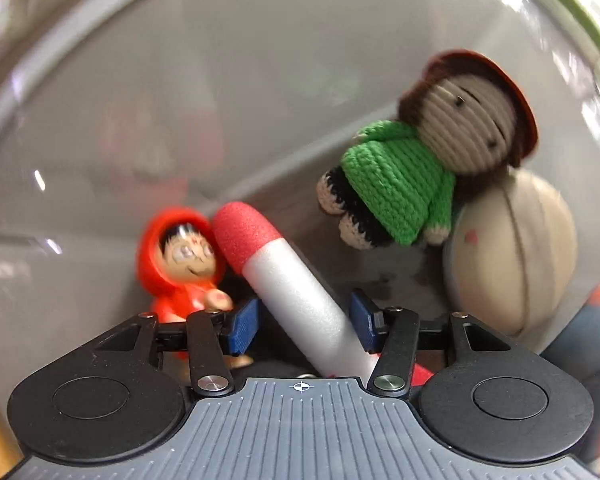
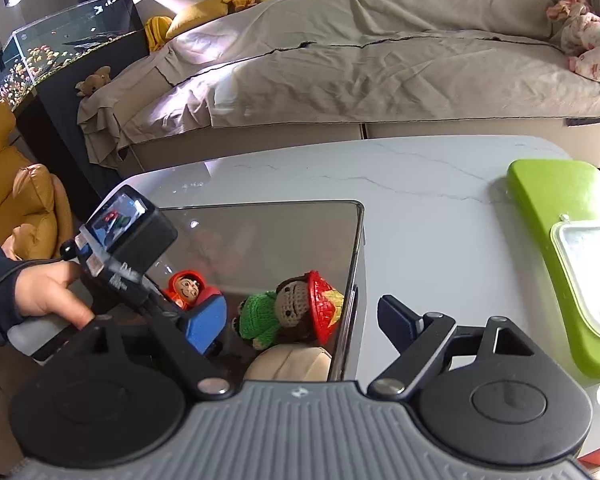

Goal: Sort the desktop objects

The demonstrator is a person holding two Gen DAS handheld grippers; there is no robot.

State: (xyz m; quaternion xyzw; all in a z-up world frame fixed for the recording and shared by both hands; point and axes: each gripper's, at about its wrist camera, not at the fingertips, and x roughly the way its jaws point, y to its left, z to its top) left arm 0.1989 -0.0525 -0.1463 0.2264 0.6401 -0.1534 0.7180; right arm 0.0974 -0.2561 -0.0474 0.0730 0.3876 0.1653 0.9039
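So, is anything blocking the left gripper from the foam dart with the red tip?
No, nothing visible. The foam dart lies between the open fingers of the left gripper. The red-hooded figurine sits close beside its red tip on the left. The crochet doll and beige ball are off to the right.

No legible text, brand or number found. White lettering on the left gripper's camera mount (image 2: pixel 120 274) too blurred to read. Crosshair mark only on gripper housing (image 1: pixel 302 387).
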